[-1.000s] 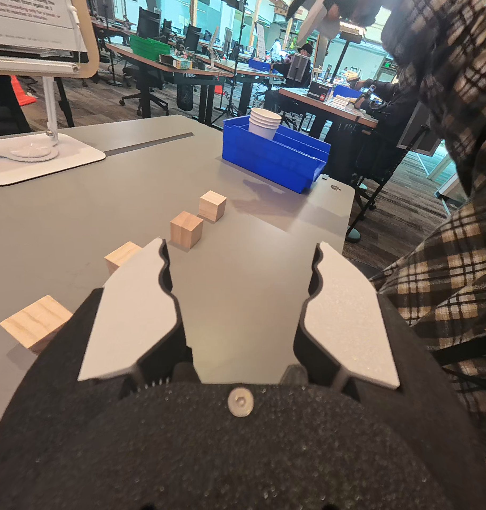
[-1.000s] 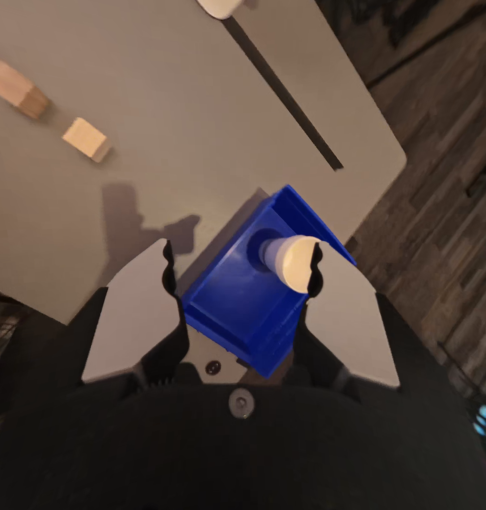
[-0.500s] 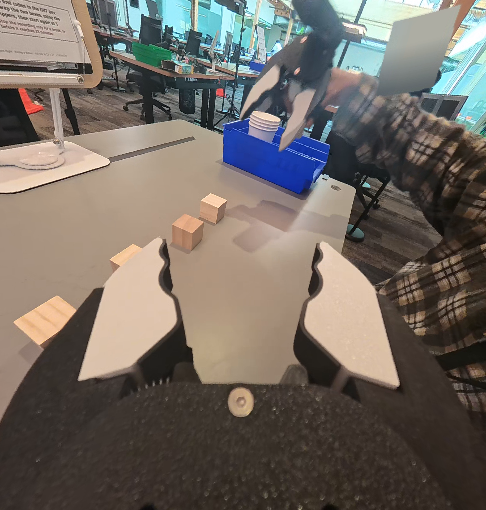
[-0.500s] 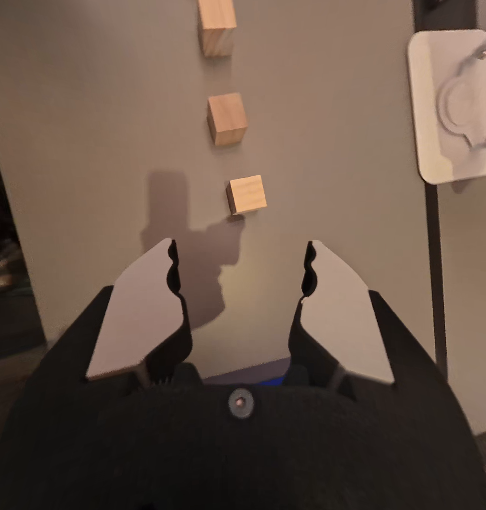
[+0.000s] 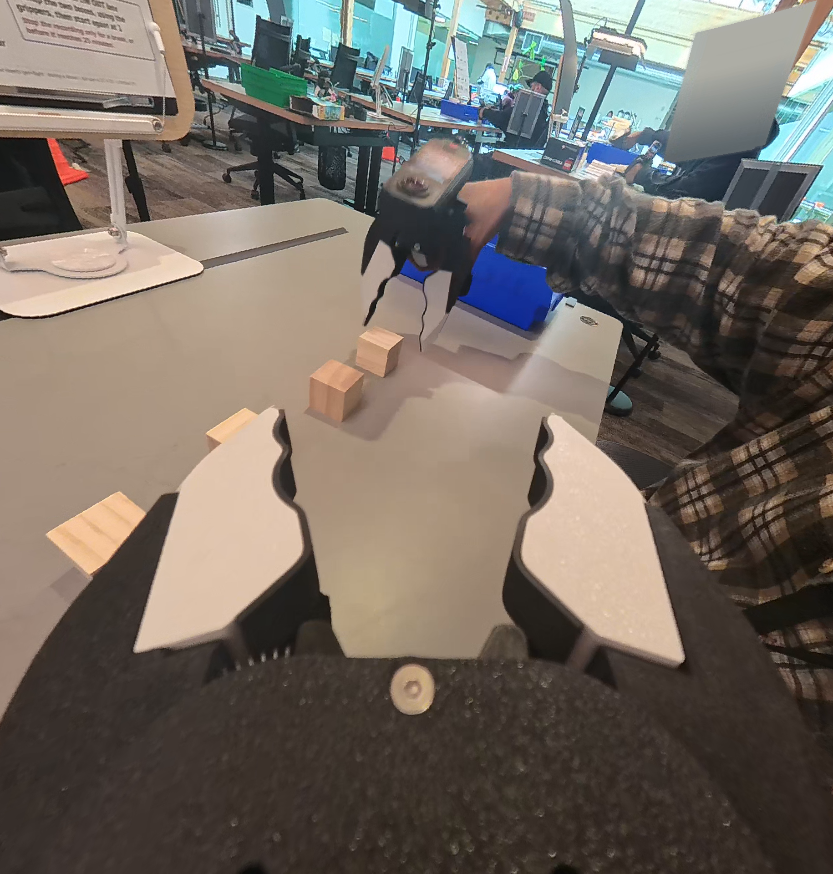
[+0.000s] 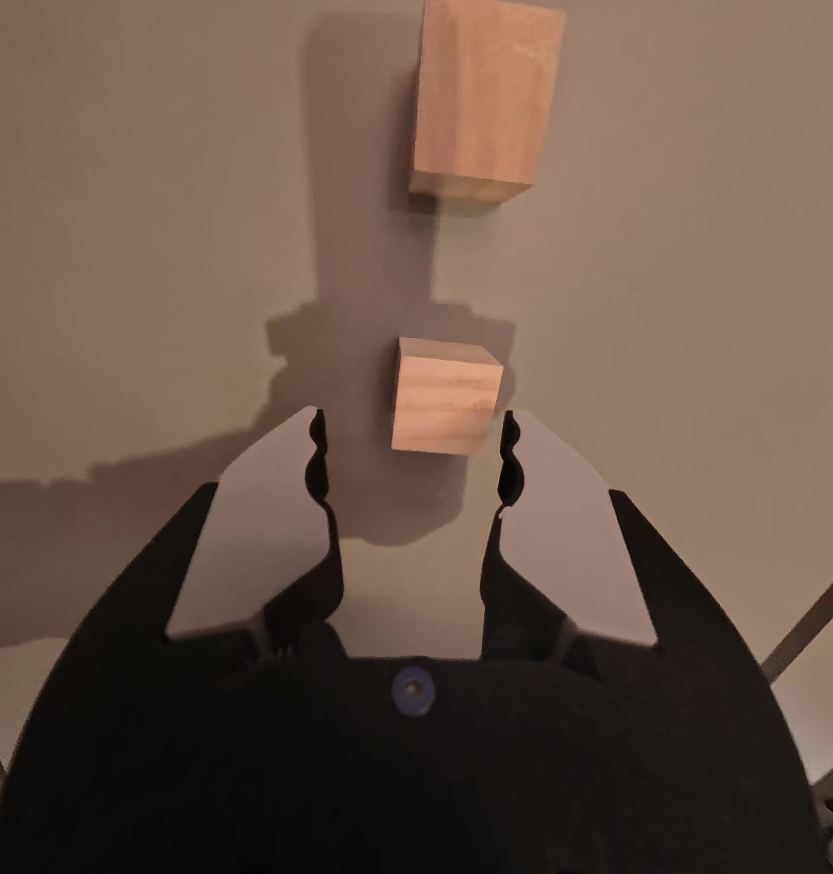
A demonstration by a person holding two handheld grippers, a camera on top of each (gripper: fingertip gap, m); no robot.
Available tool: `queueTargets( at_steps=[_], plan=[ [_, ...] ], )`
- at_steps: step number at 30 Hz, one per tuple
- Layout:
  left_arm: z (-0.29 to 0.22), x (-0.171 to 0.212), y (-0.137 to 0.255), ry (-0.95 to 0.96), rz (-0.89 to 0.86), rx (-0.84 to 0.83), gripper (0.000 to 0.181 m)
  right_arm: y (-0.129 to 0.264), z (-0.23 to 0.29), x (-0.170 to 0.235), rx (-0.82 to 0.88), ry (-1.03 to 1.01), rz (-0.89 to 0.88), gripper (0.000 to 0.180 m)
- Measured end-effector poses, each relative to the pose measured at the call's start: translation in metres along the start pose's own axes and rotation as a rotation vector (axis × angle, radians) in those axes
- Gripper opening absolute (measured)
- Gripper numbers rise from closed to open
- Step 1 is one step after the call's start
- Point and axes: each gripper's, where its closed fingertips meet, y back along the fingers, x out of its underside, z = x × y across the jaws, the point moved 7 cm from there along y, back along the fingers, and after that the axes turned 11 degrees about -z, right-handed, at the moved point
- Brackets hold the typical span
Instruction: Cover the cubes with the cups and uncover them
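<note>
Cubes of pale wood, four of them, stand in a loose row on the broad grey tabletop (image 5: 121,378). Taking the blue plastic bin (image 5: 509,288) at the table's far right corner as landmark: the farthest cube (image 5: 379,352) sits nearest the bin, just in front of it; the second cube (image 5: 335,390) stands close beside that one, farther from the bin; the third cube (image 5: 229,427) is farther still, half hidden behind the left gripper's finger; the fourth cube (image 5: 95,529) lies farthest from the bin, at the near left. All four are bare, with no cup over any. The cups cannot be seen here: the right gripper and hand stand in front of the bin's inside.

Well away from the bin, at the table's far left, a white flat stand base (image 5: 88,269) carries a clipboard-like sign holder (image 5: 74,61). Beyond the bin lies an open office with desks and chairs.

A person's arm in a brown plaid sleeve (image 5: 641,265) reaches in over the bin, holding the black right gripper (image 5: 407,321) pointed steeply down just above the farthest cube, not touching it; its fingers are spread apart. From its own camera, that cube (image 6: 445,402) shows between the fingertips and the second cube (image 6: 483,104) beyond.

The left gripper (image 5: 412,440) hovers low over bare table, far from the bin, its fingers spread wide and holding nothing.
</note>
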Motion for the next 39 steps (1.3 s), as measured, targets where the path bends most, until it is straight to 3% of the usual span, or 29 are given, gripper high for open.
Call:
queueTargets(
  at_steps=[6, 8, 13, 16, 20, 24, 27, 33, 39],
  plan=[
    [0.003, 0.003, -0.001, 0.011, 0.009, 0.001, 0.097, -0.022, -0.008, 0.002, -0.051, -0.053, 0.044, 0.069],
    [0.003, 0.003, -0.001, 0.012, 0.008, 0.001, 0.097, -0.027, -0.01, 0.003, -0.055, -0.091, 0.066, 0.047],
    [0.001, 0.001, -0.001, 0.014, 0.002, 0.005, 0.097, -0.01, -0.017, 0.003, 0.003, -0.231, 0.067, 0.045],
    [-0.002, 0.002, -0.002, 0.015, 0.004, 0.015, 0.097, 0.034, -0.017, 0.003, 0.1, -0.356, 0.028, 0.045],
    [-0.006, 0.003, -0.005, 0.016, 0.011, 0.035, 0.096, 0.123, -0.003, 0.025, 0.255, -0.658, 0.002, 0.045],
    [-0.01, 0.005, -0.008, 0.021, 0.014, 0.056, 0.096, 0.209, 0.031, 0.08, 0.432, -1.012, -0.014, 0.045],
    [-0.013, 0.006, -0.01, 0.022, 0.018, 0.067, 0.096, 0.242, 0.065, 0.131, 0.524, -1.266, -0.023, 0.045],
    [-0.023, 0.005, -0.014, 0.015, 0.027, 0.091, 0.096, 0.213, 0.098, 0.219, 0.493, -1.626, -0.071, 0.045],
    [-0.03, 0.001, -0.012, -0.018, 0.024, 0.085, 0.096, 0.157, 0.092, 0.268, 0.454, -1.749, -0.071, 0.045]
  ],
)
